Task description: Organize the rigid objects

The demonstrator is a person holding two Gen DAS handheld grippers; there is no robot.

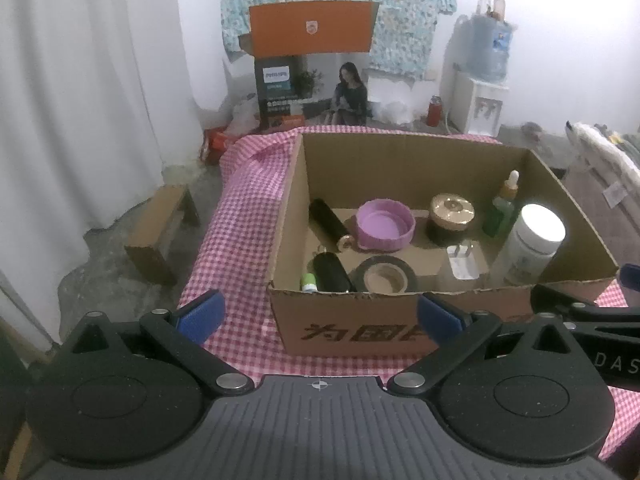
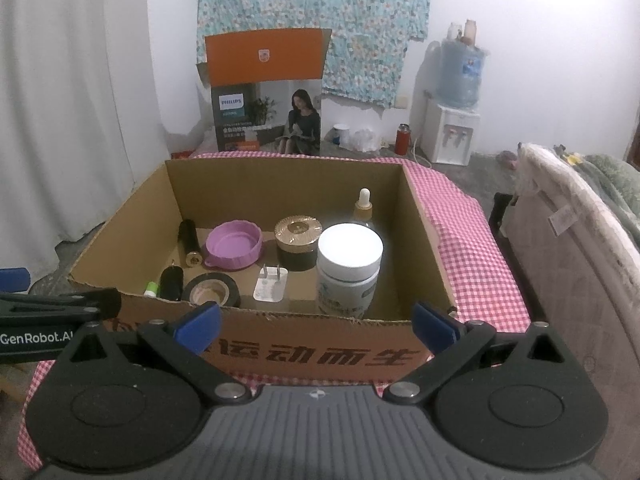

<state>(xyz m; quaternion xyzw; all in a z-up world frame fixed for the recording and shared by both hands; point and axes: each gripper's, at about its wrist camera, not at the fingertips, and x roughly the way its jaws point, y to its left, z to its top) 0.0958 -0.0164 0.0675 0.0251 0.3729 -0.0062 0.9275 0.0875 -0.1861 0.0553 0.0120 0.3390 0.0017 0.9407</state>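
Note:
An open cardboard box point(image 1: 352, 330) point(image 2: 320, 354) stands on a pink checked cloth point(image 1: 240, 216). Inside lie a purple lid point(image 1: 385, 229) point(image 2: 234, 249), a gold-topped black jar point(image 1: 451, 218) point(image 2: 298, 242), a white-capped bottle point(image 1: 534, 244) point(image 2: 349, 270), a green dropper bottle point(image 1: 502, 210), a white plug point(image 1: 462, 262) point(image 2: 271, 284), a tape roll point(image 1: 385, 277) point(image 2: 212, 291) and black tubes point(image 1: 328, 222) point(image 2: 188, 240). My left gripper point(image 1: 318, 314) and right gripper point(image 2: 316, 324) are both open and empty, in front of the box's near wall.
A Philips box with an orange flap point(image 2: 266, 120) stands on the floor behind the table. A water dispenser point(image 2: 452, 120) and red flask point(image 2: 402, 138) are at the back right. A bed edge point(image 2: 568, 248) is at the right, white curtains point(image 1: 80, 120) at the left.

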